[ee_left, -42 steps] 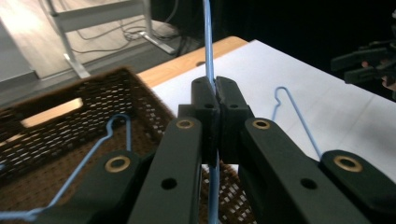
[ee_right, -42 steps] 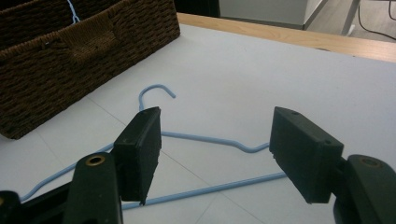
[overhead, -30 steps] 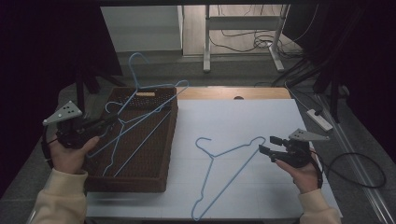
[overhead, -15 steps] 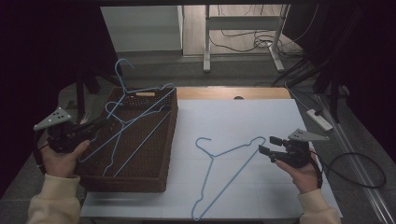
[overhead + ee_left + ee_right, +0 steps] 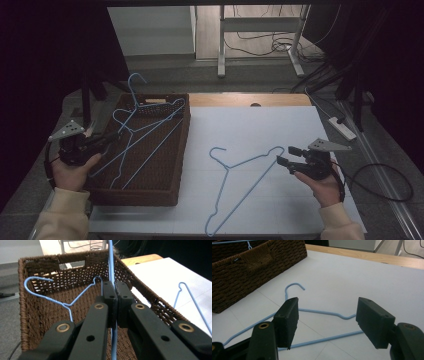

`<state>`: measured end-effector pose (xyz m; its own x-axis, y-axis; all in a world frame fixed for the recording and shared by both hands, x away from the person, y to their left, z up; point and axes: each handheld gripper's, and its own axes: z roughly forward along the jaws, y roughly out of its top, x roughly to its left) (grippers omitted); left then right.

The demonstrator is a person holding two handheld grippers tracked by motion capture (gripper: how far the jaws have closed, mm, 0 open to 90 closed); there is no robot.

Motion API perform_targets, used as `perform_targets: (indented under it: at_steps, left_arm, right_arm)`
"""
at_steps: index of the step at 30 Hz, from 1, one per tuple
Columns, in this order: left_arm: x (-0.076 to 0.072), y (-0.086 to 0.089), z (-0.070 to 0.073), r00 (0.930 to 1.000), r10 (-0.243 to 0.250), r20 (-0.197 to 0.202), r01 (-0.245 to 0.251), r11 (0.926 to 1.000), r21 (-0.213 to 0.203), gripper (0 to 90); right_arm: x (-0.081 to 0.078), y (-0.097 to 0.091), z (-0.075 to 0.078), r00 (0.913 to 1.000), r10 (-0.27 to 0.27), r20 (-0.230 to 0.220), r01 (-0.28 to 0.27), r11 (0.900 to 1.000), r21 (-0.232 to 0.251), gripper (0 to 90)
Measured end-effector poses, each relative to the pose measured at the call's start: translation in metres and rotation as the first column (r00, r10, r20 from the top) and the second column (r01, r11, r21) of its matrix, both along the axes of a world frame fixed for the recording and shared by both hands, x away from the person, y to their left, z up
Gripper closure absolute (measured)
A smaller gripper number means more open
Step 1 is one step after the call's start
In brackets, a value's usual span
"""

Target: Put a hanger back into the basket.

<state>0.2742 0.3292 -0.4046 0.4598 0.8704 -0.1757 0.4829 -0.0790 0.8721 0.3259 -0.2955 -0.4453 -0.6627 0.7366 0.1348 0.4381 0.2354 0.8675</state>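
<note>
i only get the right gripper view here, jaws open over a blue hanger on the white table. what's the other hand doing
Observer: The left gripper is shut on the wire of another blue hanger, over the wicker basket.
Operator: is that hanger inside the basket yet
Observer: Partly. Its hook sticks up past the basket's far rim in the high view.
Operator: anything already in the basket
Observer: Yes, the left gripper view shows one more hanger lying inside.
Operator: how does my hanger lie
Observer: The hanger on the table lies flat, its hook toward the basket, its far shoulder just ahead of the right gripper.
</note>
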Motion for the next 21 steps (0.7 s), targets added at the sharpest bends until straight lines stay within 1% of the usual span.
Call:
perform_targets:
  at_steps: [4,12,21]
  left_arm:
    - [0.004,-0.002,-0.007,0.9999,0.0,-0.015,0.0,1.0,0.004,87.5]
    - [0.011,-0.008,-0.017,0.9992,0.005,-0.04,-0.005,0.9999,0.011,87.5]
    - [0.023,-0.019,-0.028,0.9963,-0.003,-0.086,0.007,0.999,0.044,87.4]
  right_arm:
    - [0.0,0.0,0.0,1.0,0.0,0.001,0.0,1.0,-0.002,35.1]
    - [-0.001,-0.001,0.0,1.0,-0.003,0.001,0.003,1.0,0.0,35.2]
    - [-0.001,-0.001,0.0,1.0,-0.003,0.003,0.003,1.0,-0.001,35.1]
